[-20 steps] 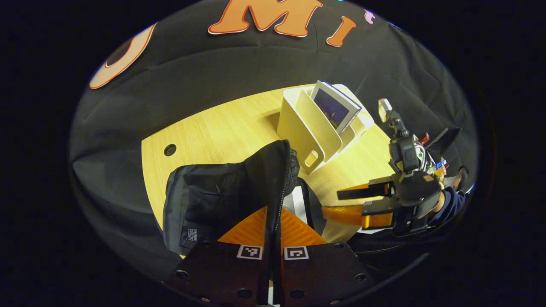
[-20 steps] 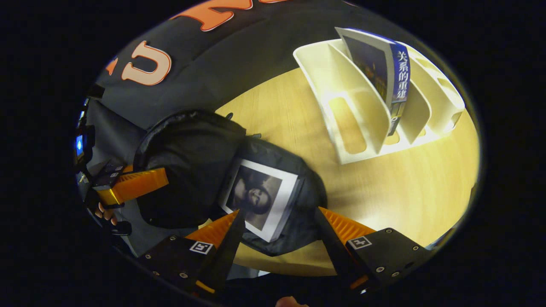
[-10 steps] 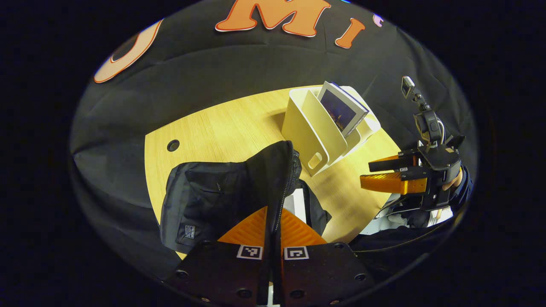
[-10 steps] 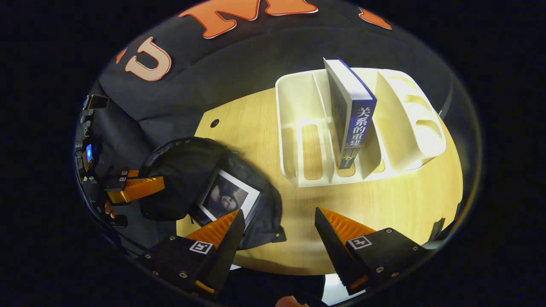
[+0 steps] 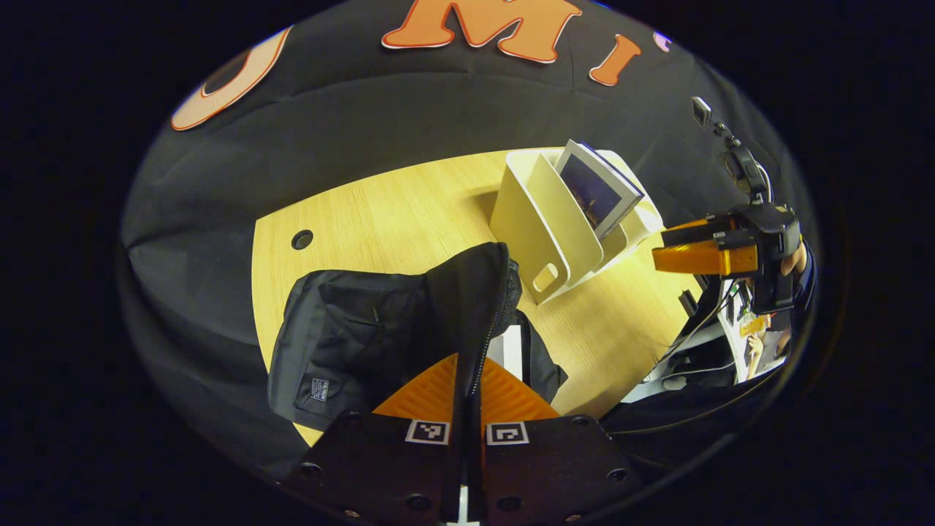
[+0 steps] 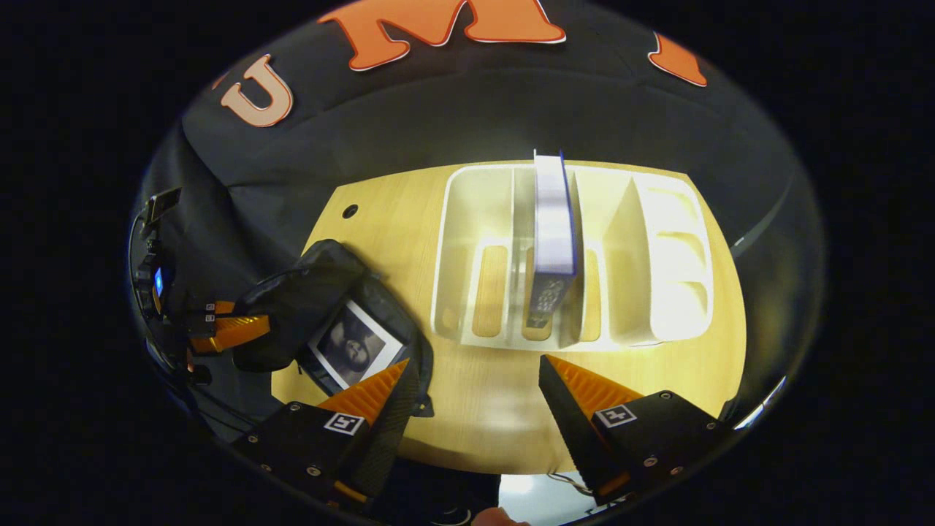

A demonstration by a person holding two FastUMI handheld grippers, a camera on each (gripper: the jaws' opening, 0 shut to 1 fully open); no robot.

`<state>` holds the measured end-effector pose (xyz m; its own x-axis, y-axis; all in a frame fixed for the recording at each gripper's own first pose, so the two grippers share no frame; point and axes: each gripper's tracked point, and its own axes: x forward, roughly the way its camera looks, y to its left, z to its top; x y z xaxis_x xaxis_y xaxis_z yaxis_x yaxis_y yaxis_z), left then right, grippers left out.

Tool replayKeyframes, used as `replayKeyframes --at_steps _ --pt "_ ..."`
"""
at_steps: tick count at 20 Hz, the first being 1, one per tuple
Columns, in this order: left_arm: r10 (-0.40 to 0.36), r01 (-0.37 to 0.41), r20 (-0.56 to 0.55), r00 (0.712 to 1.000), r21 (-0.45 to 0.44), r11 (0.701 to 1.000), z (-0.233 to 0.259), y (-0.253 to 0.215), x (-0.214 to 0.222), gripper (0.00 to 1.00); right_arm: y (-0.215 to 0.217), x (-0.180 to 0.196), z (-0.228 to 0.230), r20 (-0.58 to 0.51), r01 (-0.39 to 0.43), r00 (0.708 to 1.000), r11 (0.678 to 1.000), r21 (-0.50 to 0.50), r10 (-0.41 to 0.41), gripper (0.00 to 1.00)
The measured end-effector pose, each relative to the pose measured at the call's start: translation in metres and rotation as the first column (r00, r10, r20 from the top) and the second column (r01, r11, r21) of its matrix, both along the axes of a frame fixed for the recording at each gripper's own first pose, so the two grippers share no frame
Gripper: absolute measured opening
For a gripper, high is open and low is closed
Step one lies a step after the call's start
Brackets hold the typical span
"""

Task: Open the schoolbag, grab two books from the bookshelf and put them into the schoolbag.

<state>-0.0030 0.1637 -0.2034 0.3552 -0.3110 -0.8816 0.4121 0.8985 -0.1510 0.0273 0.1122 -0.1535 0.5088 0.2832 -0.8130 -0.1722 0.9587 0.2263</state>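
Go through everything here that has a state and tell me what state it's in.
schoolbag: open, flap held up
left gripper: shut on the schoolbag flap
right gripper: open, holding nothing
book in bag: lying flat inside
blue book: standing in the bookshelf
bookshelf: upright on the table, other slots empty

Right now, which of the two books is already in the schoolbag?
The book with the dark photo cover and white border, lying flat inside the open schoolbag. The blue-spined book stands upright in the bookshelf.
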Motion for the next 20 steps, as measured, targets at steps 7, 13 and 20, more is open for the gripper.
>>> replayKeyframes --at_steps 7,13,20 --pt "0.072 -0.072 -0.011 0.997 -0.001 0.997 -0.005 0.005 0.001 0.05 -0.025 0.043 0.000 -0.041 -0.037 0.999 0.996 -0.075 0.034 0.99" --pt "0.124 -0.124 -0.017 0.992 0.005 0.992 -0.008 0.009 0.001 0.05 -0.034 0.079 -0.009 -0.119 -0.050 0.992 0.996 -0.070 0.042 0.99" --pt "0.185 -0.185 -0.026 0.982 0.013 0.983 -0.010 0.010 -0.003 0.05 -0.039 0.111 -0.028 -0.183 -0.047 0.983 0.995 -0.090 0.030 0.78"
